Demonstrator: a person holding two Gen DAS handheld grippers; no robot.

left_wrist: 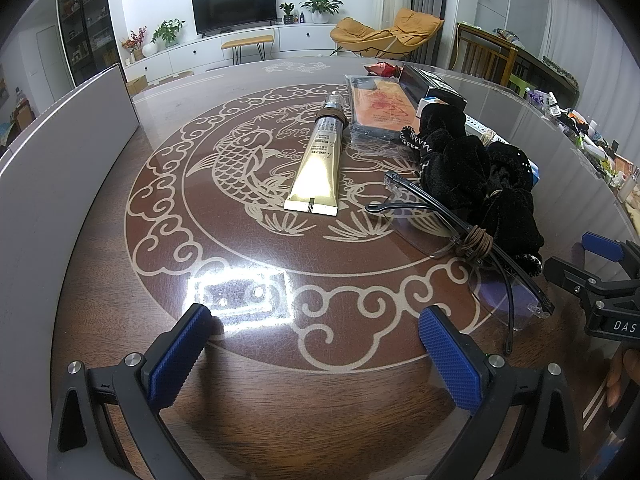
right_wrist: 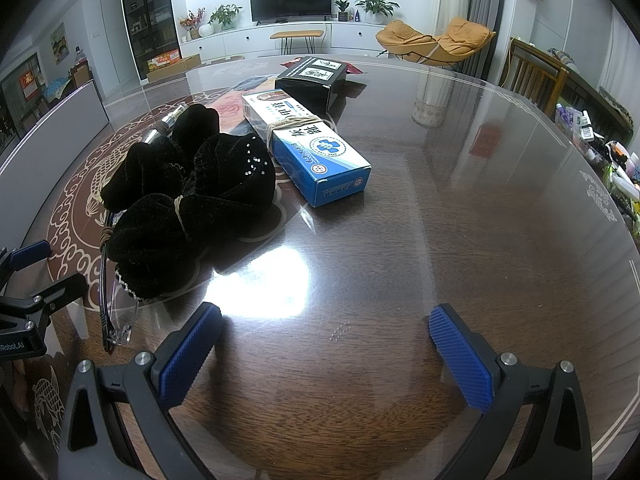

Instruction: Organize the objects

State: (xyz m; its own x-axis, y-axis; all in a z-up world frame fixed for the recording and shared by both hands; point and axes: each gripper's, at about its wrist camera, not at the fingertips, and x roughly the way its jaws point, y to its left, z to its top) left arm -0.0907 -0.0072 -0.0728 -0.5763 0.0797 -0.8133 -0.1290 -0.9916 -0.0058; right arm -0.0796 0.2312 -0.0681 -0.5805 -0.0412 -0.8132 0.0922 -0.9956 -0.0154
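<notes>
A gold tube point(left_wrist: 318, 156) lies in the middle of the round glass-topped table point(left_wrist: 240, 240). Right of it sit a black velvet scrunchie point(left_wrist: 476, 176), clear glasses point(left_wrist: 472, 248) with a brown band around one arm, and an orange flat pack point(left_wrist: 378, 108). My left gripper point(left_wrist: 316, 356) hovers open near the table's front edge, nothing between its blue pads. In the right wrist view the scrunchie point(right_wrist: 188, 200) and a blue-and-white box point(right_wrist: 308, 152) lie ahead to the left, a black box point(right_wrist: 312, 80) behind them. My right gripper point(right_wrist: 328, 352) is open and holds nothing.
A grey panel point(left_wrist: 52, 168) stands along the table's left side. Small bottles and clutter point(right_wrist: 616, 160) crowd a shelf at far right. The other gripper point(left_wrist: 600, 296) shows at the left view's right edge. A wooden chair point(right_wrist: 532, 76) stands beyond the table.
</notes>
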